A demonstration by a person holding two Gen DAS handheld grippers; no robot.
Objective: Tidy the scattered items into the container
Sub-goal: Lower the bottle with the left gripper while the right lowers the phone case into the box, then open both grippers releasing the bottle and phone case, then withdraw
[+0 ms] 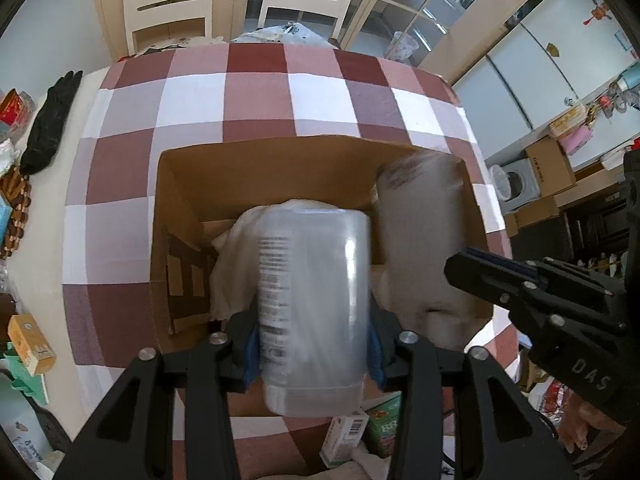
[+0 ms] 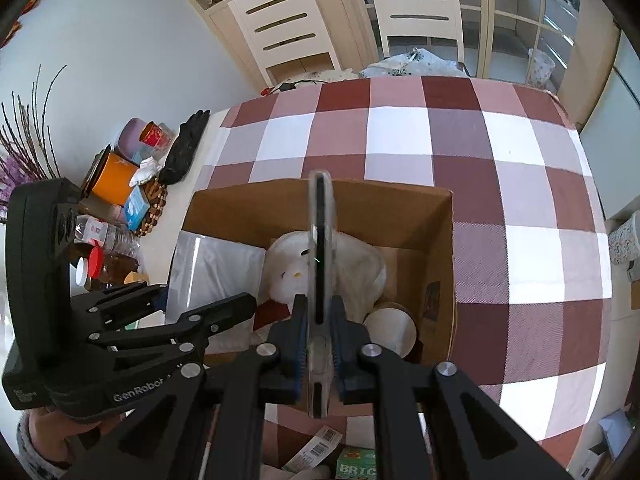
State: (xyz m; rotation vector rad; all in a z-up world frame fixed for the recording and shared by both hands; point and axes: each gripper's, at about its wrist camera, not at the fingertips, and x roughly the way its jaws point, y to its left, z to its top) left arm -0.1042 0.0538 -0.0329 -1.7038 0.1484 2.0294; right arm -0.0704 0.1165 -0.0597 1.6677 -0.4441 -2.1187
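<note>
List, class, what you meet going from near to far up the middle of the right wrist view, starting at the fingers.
Right gripper → phone held edge-on → white plush toy → far wall of the cardboard box → checked tablecloth → chair backs.

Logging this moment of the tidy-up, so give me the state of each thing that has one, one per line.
cardboard box: open, upright.
clear bottle: over the box, between the left hand-held gripper pads.
phone: edge-on, between the right hand-held gripper pads.
white plush toy: lying inside the box.
paper cup: inside the box.
</note>
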